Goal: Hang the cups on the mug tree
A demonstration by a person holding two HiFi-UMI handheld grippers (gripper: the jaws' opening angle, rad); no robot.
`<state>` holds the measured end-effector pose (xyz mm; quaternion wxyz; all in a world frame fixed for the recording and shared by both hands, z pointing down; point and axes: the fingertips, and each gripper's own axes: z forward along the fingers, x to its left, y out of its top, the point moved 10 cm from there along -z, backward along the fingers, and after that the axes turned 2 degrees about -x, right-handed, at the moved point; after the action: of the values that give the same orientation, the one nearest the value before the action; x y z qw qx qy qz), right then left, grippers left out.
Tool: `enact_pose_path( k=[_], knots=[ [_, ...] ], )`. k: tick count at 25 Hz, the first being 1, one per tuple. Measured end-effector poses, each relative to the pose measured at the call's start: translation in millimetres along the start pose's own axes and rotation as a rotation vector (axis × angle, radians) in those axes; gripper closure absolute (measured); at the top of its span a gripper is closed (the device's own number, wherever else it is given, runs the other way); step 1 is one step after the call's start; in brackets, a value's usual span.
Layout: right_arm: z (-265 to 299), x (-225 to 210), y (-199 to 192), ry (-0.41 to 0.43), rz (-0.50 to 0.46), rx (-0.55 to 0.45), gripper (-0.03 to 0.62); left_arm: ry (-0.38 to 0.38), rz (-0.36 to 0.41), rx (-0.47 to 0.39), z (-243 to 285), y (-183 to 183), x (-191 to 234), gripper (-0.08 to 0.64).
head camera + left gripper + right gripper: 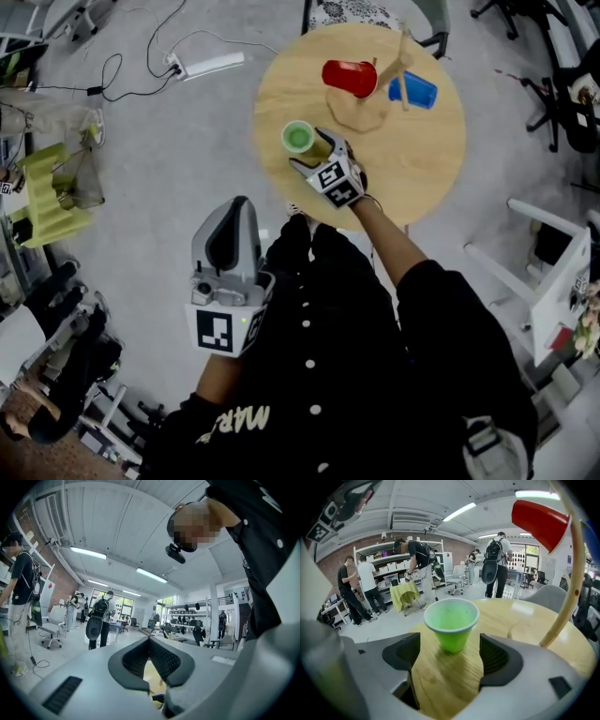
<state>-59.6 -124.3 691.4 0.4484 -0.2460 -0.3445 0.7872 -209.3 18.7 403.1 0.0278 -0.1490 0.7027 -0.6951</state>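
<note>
Cups filled the far part of the head view. A red cup (349,78) lay on its side against the left of the mug tree (361,112), and a blue cup (413,90) sat at the tree's right. The tree stood toward the far edge of the round wooden bench (422,159). A green cup (298,137) stood upright, mouth up, by the bench's near-left edge. The right claw (314,155) was over that same edge, pointed at the green cup. The left claw (232,220) was off the bench altogether, close to the person's body and over the grey floor.

In the left gripper view, the left claw (150,640) pointed upward into the room. Its jaws were pressed together at the tips and nothing was caught between them.

In the right gripper view, the right claw (450,656) was spread wide. The green cup (451,623) stood on the bench (515,620) just beyond the gap, touching neither jaw. The red cup (539,520) hung high at the upper right, on the mug tree (569,583).
</note>
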Motion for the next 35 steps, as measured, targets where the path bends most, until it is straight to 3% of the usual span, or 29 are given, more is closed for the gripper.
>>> enact_pose_path(
  k=[10, 11, 12, 17, 23, 29, 35],
  knots=[
    [28, 0, 3, -0.058, -0.012, -0.055, 0.204, 0.019, 0.013, 0.026, -5, -7, 15, 0.566],
    [27, -2, 5, -0.069, -0.016, -0.065, 0.223, 0.020, 0.002, 0.024, -4, -8, 14, 0.566],
    [26, -2, 6, -0.077, -0.023, -0.078, 0.304, 0.021, -0.003, 0.026, -3, -9, 14, 0.566],
    [12, -2, 17, -0.072, 0.034, -0.098, 0.301, 0.010, -0.010, 0.022, -4, -9, 11, 0.566],
    [-42, -7, 37, -0.072, 0.130, -0.139, 0.302, -0.039, -0.006, -0.024, 2, 6, -1, 0.566],
    [-130, -22, 65, -0.156, 0.165, -0.204, 0.302, -0.116, 0.009, -0.058, 12, 25, -22, 0.566],
    [-201, -37, 98, -0.263, 0.196, -0.182, 0.304, -0.167, -0.017, -0.101, 23, 38, -47, 0.566]
  ],
)
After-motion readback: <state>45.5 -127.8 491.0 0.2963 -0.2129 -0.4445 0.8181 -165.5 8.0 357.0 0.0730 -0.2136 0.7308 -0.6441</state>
